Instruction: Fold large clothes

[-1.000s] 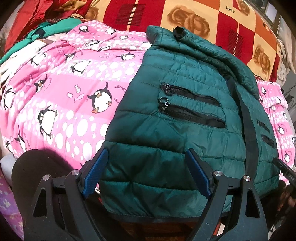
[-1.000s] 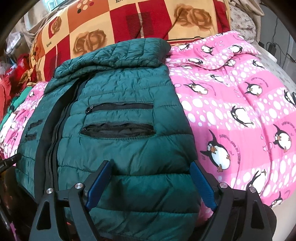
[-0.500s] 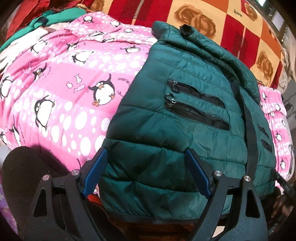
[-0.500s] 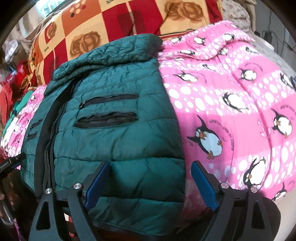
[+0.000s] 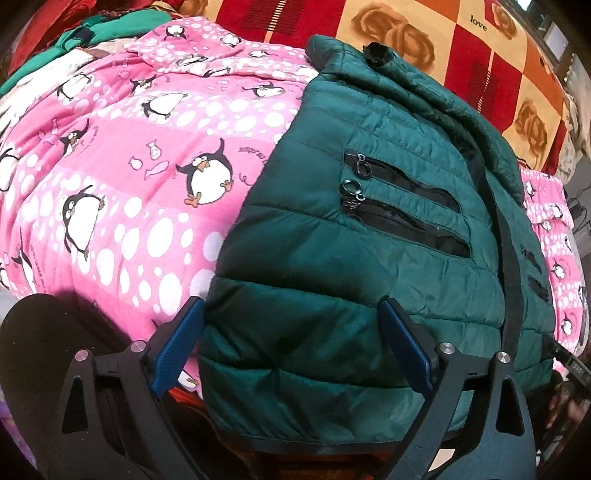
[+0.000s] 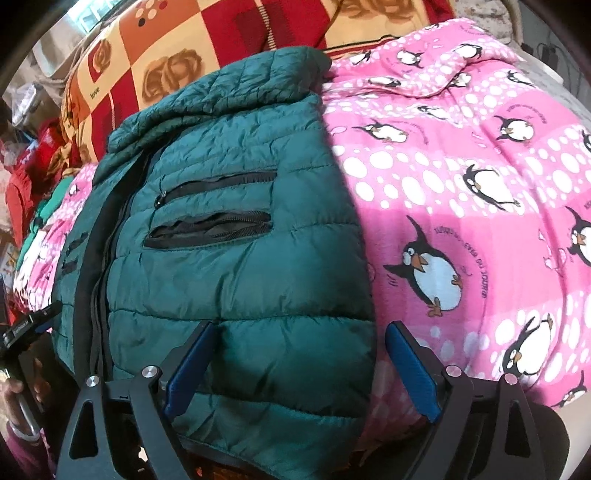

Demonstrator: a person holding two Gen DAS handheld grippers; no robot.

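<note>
A dark green quilted puffer jacket [image 5: 351, 240] lies front up on a pink penguin-print blanket [image 5: 122, 177], collar at the far end, black zip pockets showing. My left gripper [image 5: 291, 325] is open, its blue-padded fingers spread over the jacket's near left hem corner. In the right wrist view the same jacket [image 6: 229, 266] fills the left half. My right gripper [image 6: 299, 347] is open, spread over the near right hem corner. Neither holds anything.
A red and orange patchwork blanket with roses [image 5: 424, 40] lies behind the jacket. Green and red clothes [image 5: 74, 33] are piled at the far left. The pink blanket [image 6: 480, 206] extends right of the jacket. The other gripper's edge [image 6: 26, 325] shows at left.
Both grippers have come closer to the jacket's near hem, and the jacket now fills more of each view. Both stay open.
</note>
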